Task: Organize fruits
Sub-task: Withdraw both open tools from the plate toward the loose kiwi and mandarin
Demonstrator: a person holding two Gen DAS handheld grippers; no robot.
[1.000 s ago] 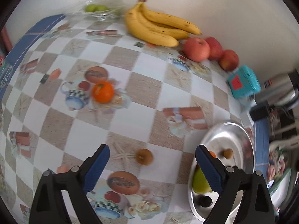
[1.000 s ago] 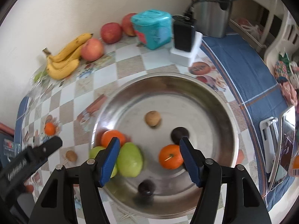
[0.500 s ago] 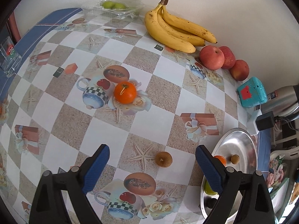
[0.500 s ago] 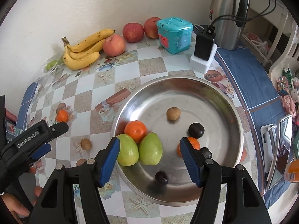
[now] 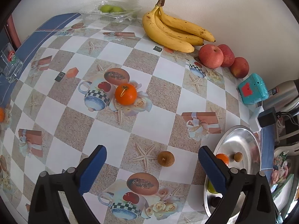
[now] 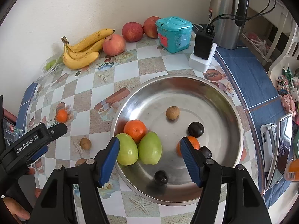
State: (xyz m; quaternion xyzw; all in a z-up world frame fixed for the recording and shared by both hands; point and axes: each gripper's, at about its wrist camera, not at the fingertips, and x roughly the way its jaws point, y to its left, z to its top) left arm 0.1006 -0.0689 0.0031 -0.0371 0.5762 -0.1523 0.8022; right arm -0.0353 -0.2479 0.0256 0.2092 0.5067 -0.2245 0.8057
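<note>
Steel bowl [image 6: 231, 100] already holds two tangerines, two green fruits, brown longan, dark plums. Left on surface [image 5: 153, 119]: tangerine [image 5: 125, 94], longan [image 5: 165, 158], bananas [image 5: 173, 31], apples [image 5: 211, 56]. Left hand-held gripper [image 5: 152, 169] just widening, empty, over longan. Right hand-held gripper [image 6: 149, 158] also widening, empty, above bowl.

Above the steel bowl [image 6: 220, 184] holding two green fruits [image 6: 139, 150], tangerines [image 6: 135, 130] and what may be dark plums [image 6: 195, 129], the right claw [image 6: 149, 155], just opening, hangs with nothing between its jaws.
</note>
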